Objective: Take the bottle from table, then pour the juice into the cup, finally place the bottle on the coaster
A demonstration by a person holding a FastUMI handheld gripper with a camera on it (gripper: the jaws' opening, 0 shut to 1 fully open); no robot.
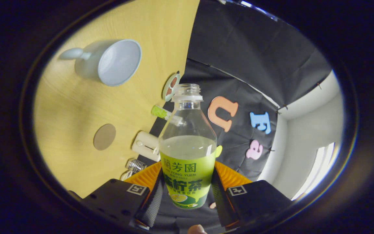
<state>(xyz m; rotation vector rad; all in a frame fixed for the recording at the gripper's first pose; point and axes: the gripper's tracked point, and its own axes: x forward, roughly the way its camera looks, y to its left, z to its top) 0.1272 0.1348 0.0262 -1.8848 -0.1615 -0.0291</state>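
My gripper [187,188] is shut on the clear, uncapped bottle [187,143], both fingers pressing its green label. The bottle holds pale juice up to about its shoulder and is lifted off the table, with the whole view rolled sideways. Beyond the bottle's mouth and to its left, a pale blue cup [110,61] with a handle stands on the wooden table [76,107], its opening in full sight. A round grey-brown coaster [104,136] lies flat on the table, nearer the fingers than the cup.
Along the table's far edge sit a small round plate [170,86], a green-capped tube [162,113], a cream-coloured box [146,146] and a small clear jar [135,165]. Black cloth walls rise behind the table, with a white wall beyond.
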